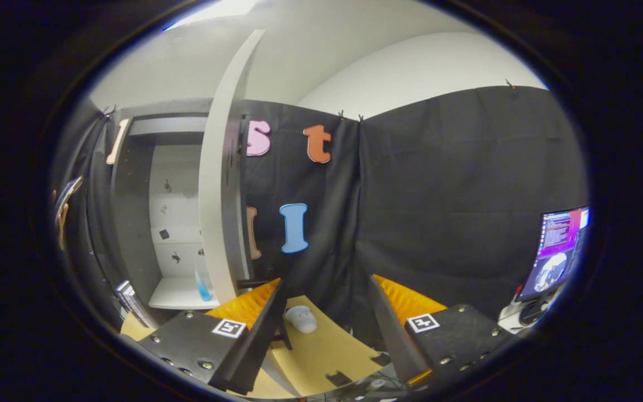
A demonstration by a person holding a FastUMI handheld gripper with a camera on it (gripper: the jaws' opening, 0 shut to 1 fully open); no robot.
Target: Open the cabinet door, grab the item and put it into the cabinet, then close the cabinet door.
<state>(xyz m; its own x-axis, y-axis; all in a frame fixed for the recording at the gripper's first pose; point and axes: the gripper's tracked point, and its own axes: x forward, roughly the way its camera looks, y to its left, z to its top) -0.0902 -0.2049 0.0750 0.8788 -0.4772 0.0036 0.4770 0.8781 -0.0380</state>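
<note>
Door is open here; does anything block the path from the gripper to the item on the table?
Nothing visible does. The gripper is open with nothing between its fingers, and the small pale item lies on the tan table just ahead of them. The cabinet door stands open, beyond and to the side.

Small pale toy [301, 319] (plush, perhaps) on tan table [327, 349]

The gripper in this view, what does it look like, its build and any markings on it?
The gripper has two flat blade-like fingers on black blocks fastened with silver screws. Each block carries a square black-and-white marker tag, and ribbed orange parts sit behind the fingers. The fingers stand apart, holding nothing.
</note>
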